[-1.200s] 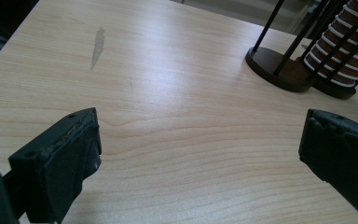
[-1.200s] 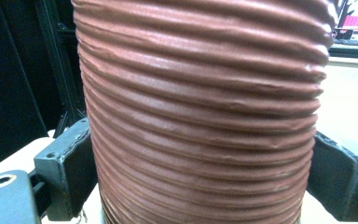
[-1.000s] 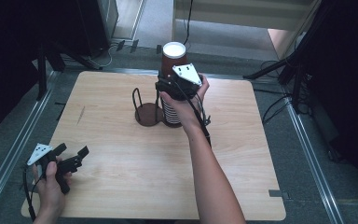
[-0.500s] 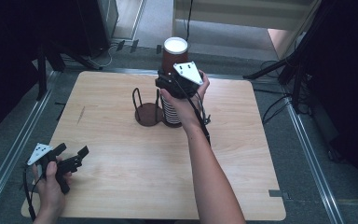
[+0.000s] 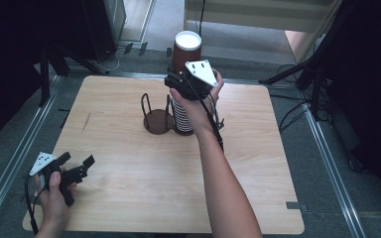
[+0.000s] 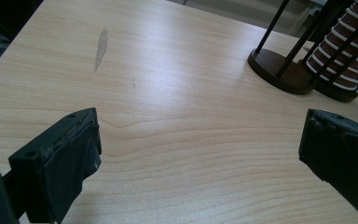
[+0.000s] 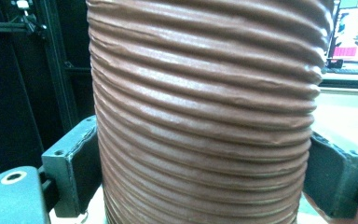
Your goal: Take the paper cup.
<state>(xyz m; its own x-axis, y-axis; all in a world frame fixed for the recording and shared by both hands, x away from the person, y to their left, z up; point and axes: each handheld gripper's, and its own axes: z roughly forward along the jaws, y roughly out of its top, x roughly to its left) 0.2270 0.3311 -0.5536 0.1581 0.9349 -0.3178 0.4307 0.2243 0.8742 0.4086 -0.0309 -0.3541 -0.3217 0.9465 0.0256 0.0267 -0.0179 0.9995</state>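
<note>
A: From above?
B: A brown ribbed cup [image 5: 186, 53] with a white inside, raised above the cup stack [image 5: 182, 115] on the table [image 5: 129, 168], clamped by the right gripper [image 5: 179, 83].
A: Left gripper view?
B: The left gripper [image 6: 200, 144] gapes, holding nothing.
A: Right gripper view?
B: Ridged cup wall pinched between both jaws.

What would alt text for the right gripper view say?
A ribbed brown paper cup looms close, clamped between the right gripper's two dark fingers. Behind it are black frame bars at left and a lit screen at upper right.
</note>
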